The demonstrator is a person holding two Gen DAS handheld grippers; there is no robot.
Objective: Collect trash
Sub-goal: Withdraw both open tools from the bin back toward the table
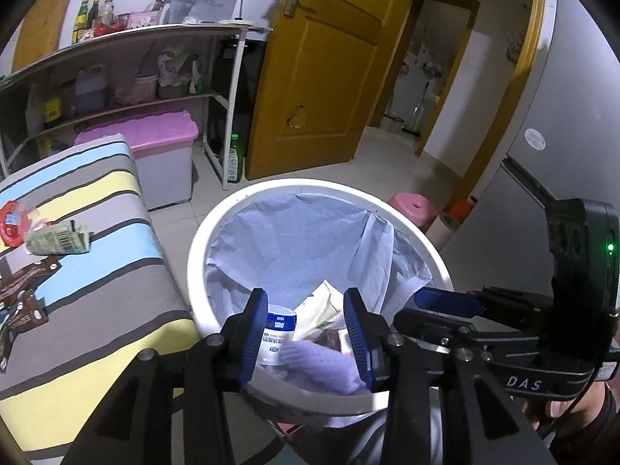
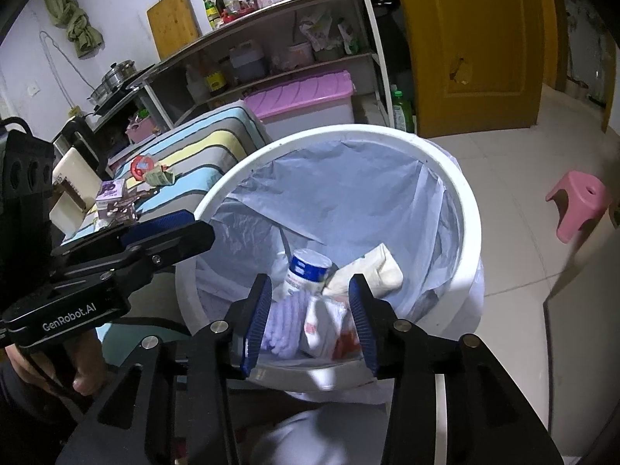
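Note:
A white trash bin (image 1: pixel 201 248) (image 2: pixel 471 224) lined with a pale blue bag stands on the floor beside a striped table (image 1: pixel 97 271) (image 2: pixel 217 135). Inside lie a blue-and-white cup (image 1: pixel 277 329) (image 2: pixel 306 269), a cream packet (image 1: pixel 321 310) (image 2: pixel 372 267), a purple cloth (image 1: pixel 321 364) (image 2: pixel 281 325) and a red-and-white wrapper (image 2: pixel 325 329). My left gripper (image 1: pixel 306 329) and right gripper (image 2: pixel 308 321) both hang open and empty over the bin's near rim. On the table remain a green carton (image 1: pixel 58 240) (image 2: pixel 161 176), a red wrapper (image 1: pixel 11 224) (image 2: pixel 141 164), brown wrappers (image 1: pixel 23 290) and a purple box (image 2: pixel 112 190).
A pink-lidded storage box (image 1: pixel 155 135) (image 2: pixel 306 97) and a shelf rack (image 1: pixel 116 77) stand behind the table. A yellow door (image 1: pixel 321 69) (image 2: pixel 472 38) is open. A pink stool (image 1: pixel 414 209) (image 2: pixel 581 201) and a green bottle (image 1: pixel 234 159) stand on the tiled floor.

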